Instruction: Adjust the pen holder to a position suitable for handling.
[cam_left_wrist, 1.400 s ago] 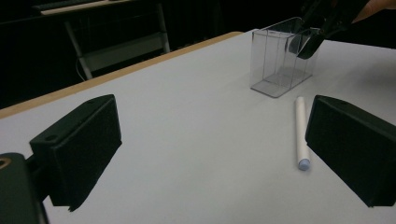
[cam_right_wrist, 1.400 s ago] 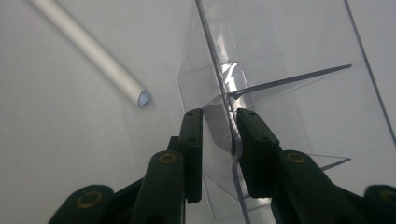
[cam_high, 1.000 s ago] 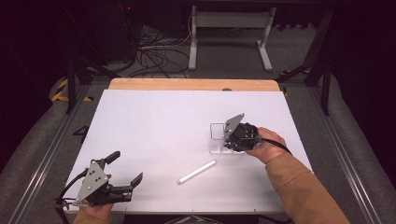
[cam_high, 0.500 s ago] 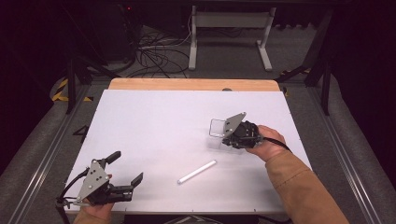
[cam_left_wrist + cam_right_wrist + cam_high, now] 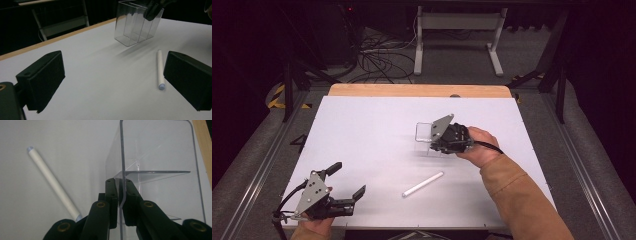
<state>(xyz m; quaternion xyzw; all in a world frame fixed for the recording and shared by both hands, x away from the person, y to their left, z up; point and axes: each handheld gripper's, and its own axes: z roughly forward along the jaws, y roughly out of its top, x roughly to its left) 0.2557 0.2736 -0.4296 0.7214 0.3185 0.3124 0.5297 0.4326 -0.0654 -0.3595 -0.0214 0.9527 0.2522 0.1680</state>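
Dark floor with cables and a metal stand lies beyond the far edge of the white table (image 5: 362, 130), which shows a strip of bare wood along that edge. Right of the table's middle, the right gripper (image 5: 438, 141) is clamped on one wall of a clear box (image 5: 424, 134); in the right gripper view its jaws pinch that thin wall (image 5: 121, 157) from both sides, close to an inner divider, and the box is tilted. In the left gripper view the box (image 5: 135, 23) hangs clear of the table with its shadow beneath it, the other gripper's jaws at its top rim. A white pen (image 5: 422, 184) lies flat toward the near edge, between the two grippers and apart from both, slanting toward the far right corner. The left gripper (image 5: 347, 182) rests at the near left corner with jaws wide apart and nothing between them; in its own view the pen (image 5: 160, 68) lies just beside one jaw.
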